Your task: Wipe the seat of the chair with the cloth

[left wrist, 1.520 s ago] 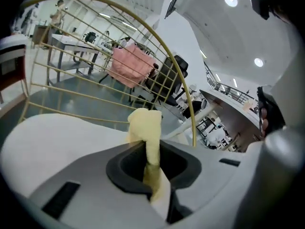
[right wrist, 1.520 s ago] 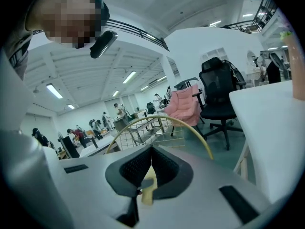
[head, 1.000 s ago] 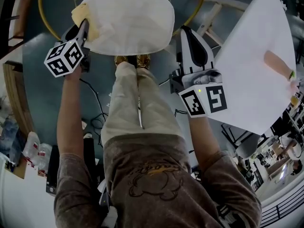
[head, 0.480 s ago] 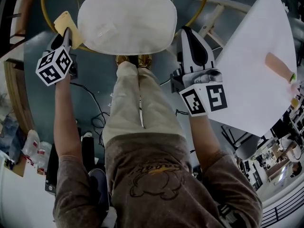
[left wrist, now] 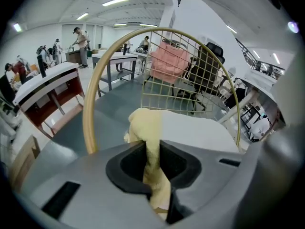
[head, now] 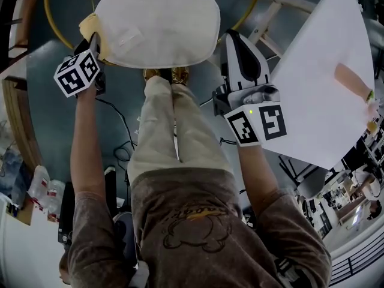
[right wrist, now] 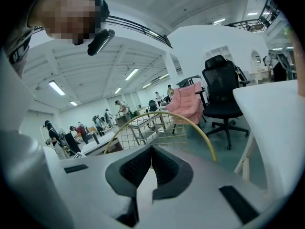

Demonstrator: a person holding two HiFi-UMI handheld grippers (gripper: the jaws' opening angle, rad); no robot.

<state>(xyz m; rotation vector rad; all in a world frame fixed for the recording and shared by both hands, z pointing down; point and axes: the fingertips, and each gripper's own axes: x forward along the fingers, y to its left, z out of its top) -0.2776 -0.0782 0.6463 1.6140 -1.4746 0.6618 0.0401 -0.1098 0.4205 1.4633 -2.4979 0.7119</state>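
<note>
The left hand-held gripper [head: 96, 38] clamps the cloth [head: 90, 26] at the left edge of the seat [head: 159, 23] — press it flat, sweep across in overlapping strokes; the right hand-held gripper [head: 233, 36], jaws together and empty, hangs beside the right edge

the cloth [head: 91, 26] is pale yellow, the chair seat [head: 159, 23] cream-white, its wire frame [left wrist: 89, 113] gold, the floor [head: 45, 59] blue-grey.
</note>
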